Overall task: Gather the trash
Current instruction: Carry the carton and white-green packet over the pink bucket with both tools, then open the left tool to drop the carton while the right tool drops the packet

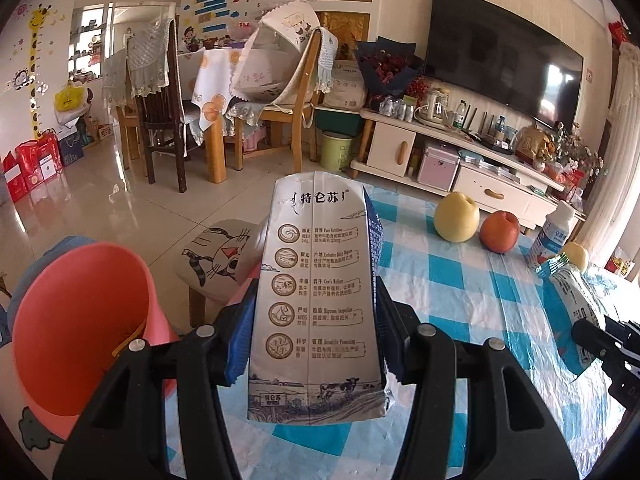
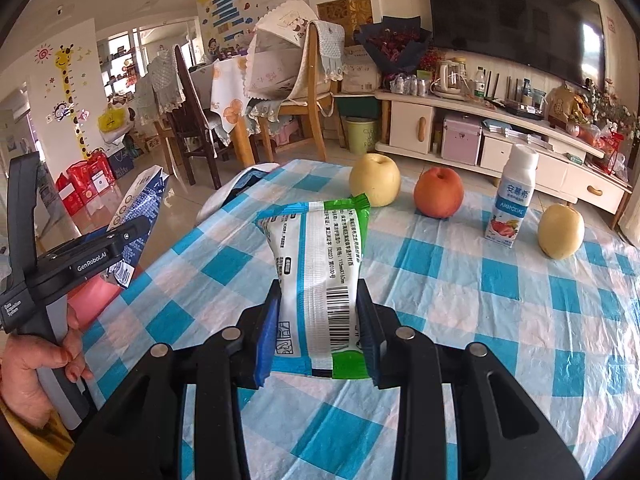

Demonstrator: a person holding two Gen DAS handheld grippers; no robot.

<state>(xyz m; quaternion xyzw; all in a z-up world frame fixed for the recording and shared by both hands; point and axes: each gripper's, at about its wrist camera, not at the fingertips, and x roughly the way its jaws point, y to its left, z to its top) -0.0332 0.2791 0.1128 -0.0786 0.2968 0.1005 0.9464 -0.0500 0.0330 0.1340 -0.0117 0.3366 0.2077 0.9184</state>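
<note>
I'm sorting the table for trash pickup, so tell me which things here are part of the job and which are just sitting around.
Part of the job:
- milk carton, gripped in the left gripper
- snack wrapper, gripped in the right gripper
- pink bin beside the table, likely for trash

Just lying about:
- two yellow pears
- red apple
- yogurt bottle, upright; cannot tell if empty

Living room, daylit. Glossy pale tile floor [image 1: 120,200]. Cream wall carries a dark television [image 1: 500,56] above a white TV cabinet [image 1: 472,160]. Wooden dining chairs [image 1: 160,120] ring a cloth-covered dining table [image 1: 212,76]. Giraffe height chart [image 1: 36,60] on left wall.
</note>
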